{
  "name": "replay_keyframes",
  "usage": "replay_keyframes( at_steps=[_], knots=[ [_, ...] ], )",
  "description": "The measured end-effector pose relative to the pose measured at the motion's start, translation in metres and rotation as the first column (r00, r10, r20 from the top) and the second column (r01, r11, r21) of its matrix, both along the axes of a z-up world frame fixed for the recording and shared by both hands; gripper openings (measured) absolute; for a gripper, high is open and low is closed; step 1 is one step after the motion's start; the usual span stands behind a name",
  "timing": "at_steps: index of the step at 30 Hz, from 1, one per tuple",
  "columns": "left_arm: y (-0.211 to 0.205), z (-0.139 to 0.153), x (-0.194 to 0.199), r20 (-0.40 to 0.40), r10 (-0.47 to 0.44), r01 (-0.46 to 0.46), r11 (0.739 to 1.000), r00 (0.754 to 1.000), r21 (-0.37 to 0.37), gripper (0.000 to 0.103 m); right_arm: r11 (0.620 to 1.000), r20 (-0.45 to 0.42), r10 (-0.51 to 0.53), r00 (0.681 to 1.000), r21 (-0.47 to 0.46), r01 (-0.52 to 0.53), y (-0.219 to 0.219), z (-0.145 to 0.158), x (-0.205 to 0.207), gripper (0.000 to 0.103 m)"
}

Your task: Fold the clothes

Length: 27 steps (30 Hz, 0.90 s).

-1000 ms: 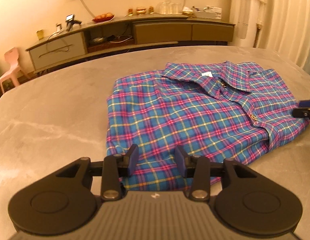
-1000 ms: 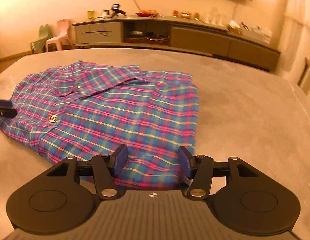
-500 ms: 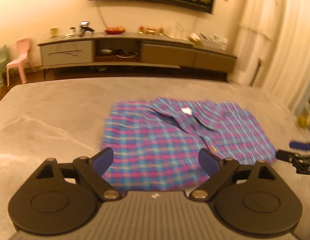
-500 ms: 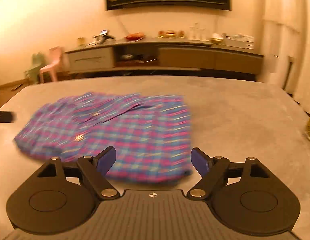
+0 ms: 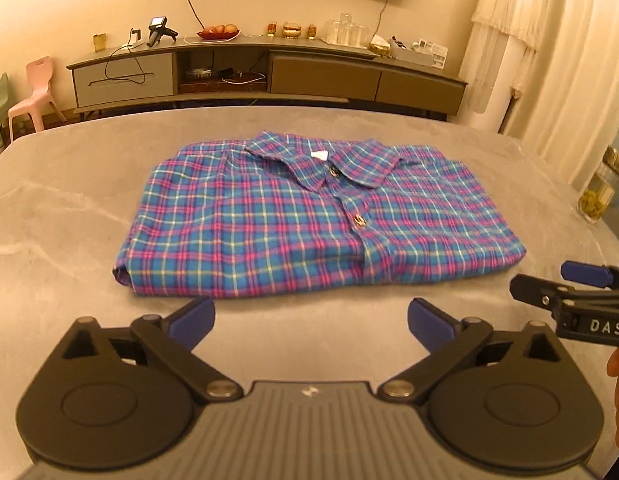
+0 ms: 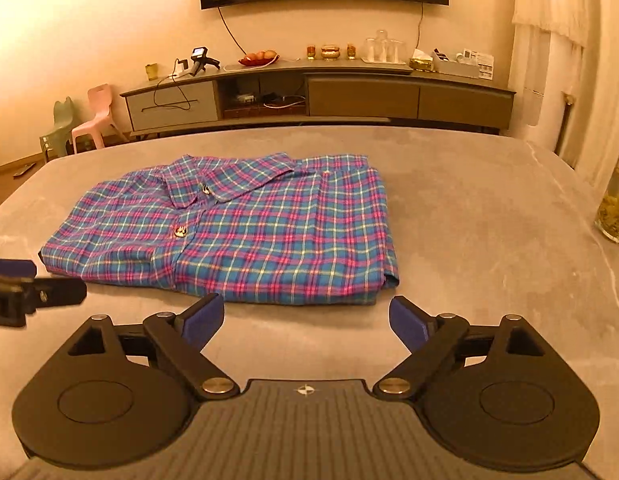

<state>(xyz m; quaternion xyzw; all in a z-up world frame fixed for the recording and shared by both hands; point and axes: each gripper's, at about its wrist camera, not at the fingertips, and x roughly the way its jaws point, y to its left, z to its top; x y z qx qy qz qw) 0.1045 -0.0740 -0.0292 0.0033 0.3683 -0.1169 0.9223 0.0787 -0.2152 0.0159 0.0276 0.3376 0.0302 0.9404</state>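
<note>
Ahead of both grippers, the shirt [image 5: 309, 224] lies folded on the table [image 5: 69, 184], untouched. Left gripper [image 5: 311, 316] and right gripper [image 6: 307, 318] are spread wide, empty. Folding appears complete; withdraw level, avoiding the near hem.
</note>
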Motion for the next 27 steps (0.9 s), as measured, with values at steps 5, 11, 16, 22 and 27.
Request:
replay_keyframes(
  at_steps=[5,11,16,22,27],
  knots=[
    [-0.008,0.006,-0.010,0.034,-0.013,0.014,1.000,0.999,-0.004,0.103,1.000,-0.008,-0.002,1.000,-0.003,0.002,0.007,-0.004,-0.003,0.091],
    [-0.011,0.007,-0.017,0.037,-0.012,0.012,1.000,0.999,-0.009,0.103,1.000,-0.003,0.001,1.000,-0.014,-0.001,0.012,-0.006,-0.003,0.091],
    [-0.009,0.008,-0.018,0.040,-0.005,0.006,1.000,0.999,-0.019,0.103,0.999,-0.008,-0.001,1.000,-0.032,0.001,0.017,-0.010,0.001,0.091],
    [-0.009,0.009,-0.018,0.042,0.011,-0.010,1.000,0.999,-0.025,0.103,0.999,-0.009,-0.009,1.000,-0.036,0.008,0.014,-0.012,0.004,0.091],
    [-0.008,0.009,-0.018,0.045,0.024,-0.022,0.999,0.999,-0.030,0.103,0.999,-0.005,-0.011,1.000,-0.031,0.011,0.013,-0.012,0.003,0.091]
  ],
)
